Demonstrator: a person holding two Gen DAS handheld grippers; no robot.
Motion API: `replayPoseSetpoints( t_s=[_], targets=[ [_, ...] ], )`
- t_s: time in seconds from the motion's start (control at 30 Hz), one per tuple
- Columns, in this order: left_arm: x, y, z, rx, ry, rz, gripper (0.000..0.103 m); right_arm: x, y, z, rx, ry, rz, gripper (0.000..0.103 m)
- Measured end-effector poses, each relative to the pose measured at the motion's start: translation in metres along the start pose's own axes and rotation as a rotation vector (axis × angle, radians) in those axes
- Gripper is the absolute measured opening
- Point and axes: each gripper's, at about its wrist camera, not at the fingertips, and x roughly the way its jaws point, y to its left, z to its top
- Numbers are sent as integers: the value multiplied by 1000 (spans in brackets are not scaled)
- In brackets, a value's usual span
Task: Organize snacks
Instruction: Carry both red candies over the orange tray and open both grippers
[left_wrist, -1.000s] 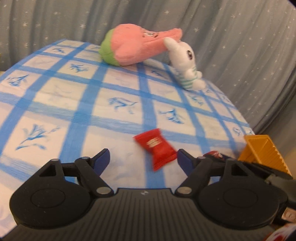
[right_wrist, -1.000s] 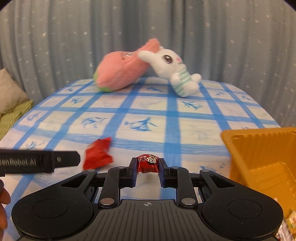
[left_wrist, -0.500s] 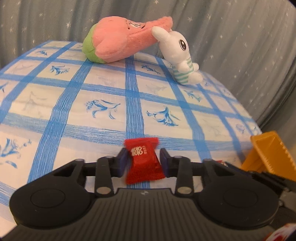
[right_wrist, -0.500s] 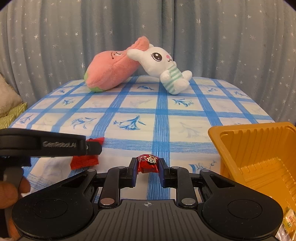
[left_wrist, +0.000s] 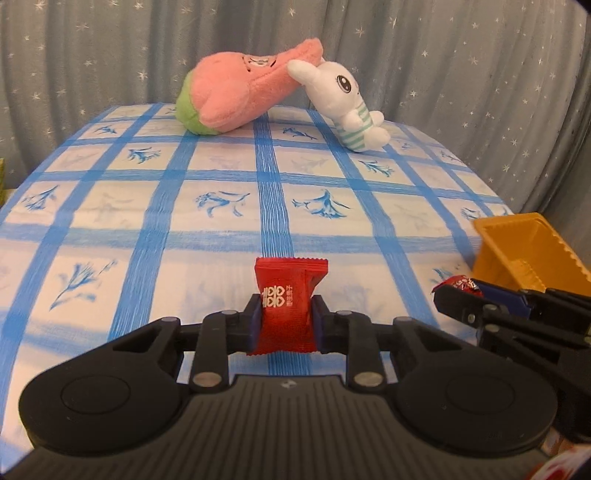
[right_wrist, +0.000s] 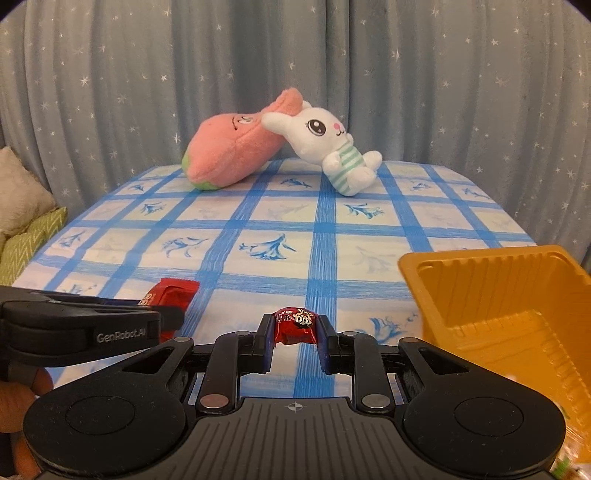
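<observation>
Red sachet candy (left_wrist: 286, 304) pinched upright in left gripper (left_wrist: 285, 317), above checked tablecloth (left_wrist: 221, 229). Foil-wrapped candy (right_wrist: 295, 325) pinched in right gripper (right_wrist: 294, 332); orange tray (right_wrist: 495, 295) near right.

Both grippers (left_wrist: 284, 317) (right_wrist: 294, 332) clamped (fingers narrowed)

Right claw (right_wrist: 294, 334) grips foil candy (right_wrist: 295, 325) beside yellow tray (right_wrist: 480, 291).

Probably a home: plush toys (right_wrist: 321, 155), curtain (right_wrist: 110, 74).
</observation>
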Motion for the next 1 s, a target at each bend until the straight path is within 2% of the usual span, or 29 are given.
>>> replayPoseSetpoints(
  t_s=[0.27,0.53,0.77,1.0],
  targets=[
    [-74,-21,-27,-39,-4,19,24,-71,-8,-12,44,6,-11,24],
    [-142,-58,-55,-35,-16,-7,24,-146,-17,-32,102,20,-43,24],
    [-183,-81,-77,-24,-19,-8,24,-199,-17,-49,102,21,-54,24],
    [-206,-102,-95,0,-7,-17,24,-231,-22,-59,108,5,-66,24]
  ],
)
